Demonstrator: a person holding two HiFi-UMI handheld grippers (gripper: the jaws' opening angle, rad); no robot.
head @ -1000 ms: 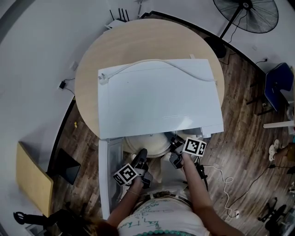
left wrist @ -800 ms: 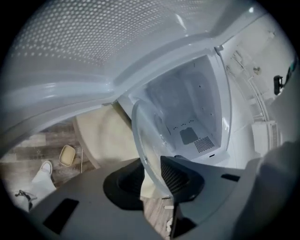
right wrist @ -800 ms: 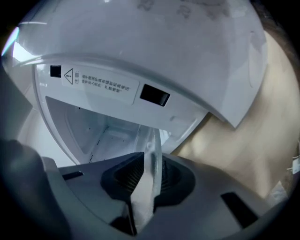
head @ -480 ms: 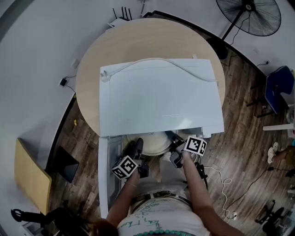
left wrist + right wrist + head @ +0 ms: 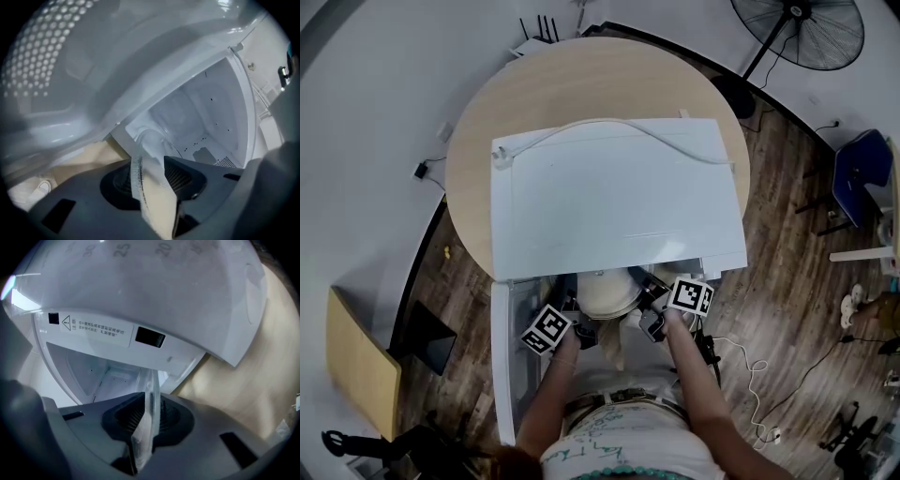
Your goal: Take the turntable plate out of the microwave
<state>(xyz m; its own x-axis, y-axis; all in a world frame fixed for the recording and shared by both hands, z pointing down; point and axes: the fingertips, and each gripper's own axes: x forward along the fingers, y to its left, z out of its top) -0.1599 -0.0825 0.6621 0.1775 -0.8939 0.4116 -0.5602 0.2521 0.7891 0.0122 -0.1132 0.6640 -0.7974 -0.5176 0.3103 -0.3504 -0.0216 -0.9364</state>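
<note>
A white microwave stands on a round table, its door swung open at the left. The glass turntable plate juts out of the cavity mouth. My right gripper is shut on the plate's right rim; in the right gripper view the glass edge stands pinched between the pads of that gripper, whose jaws closed slightly further. My left gripper is at the plate's left rim. Its jaws have just been closing and straddle the tilted plate, with gaps showing beside both pads.
A white cable lies on the microwave's top. The round wooden table stands near a white wall. On the wooden floor are a fan, a blue chair and a yellow panel. The person's body is just below the grippers.
My left gripper has moved left and forward, from the plate's near edge to its left rim at the cavity mouth. The right gripper has stayed on the right rim.
</note>
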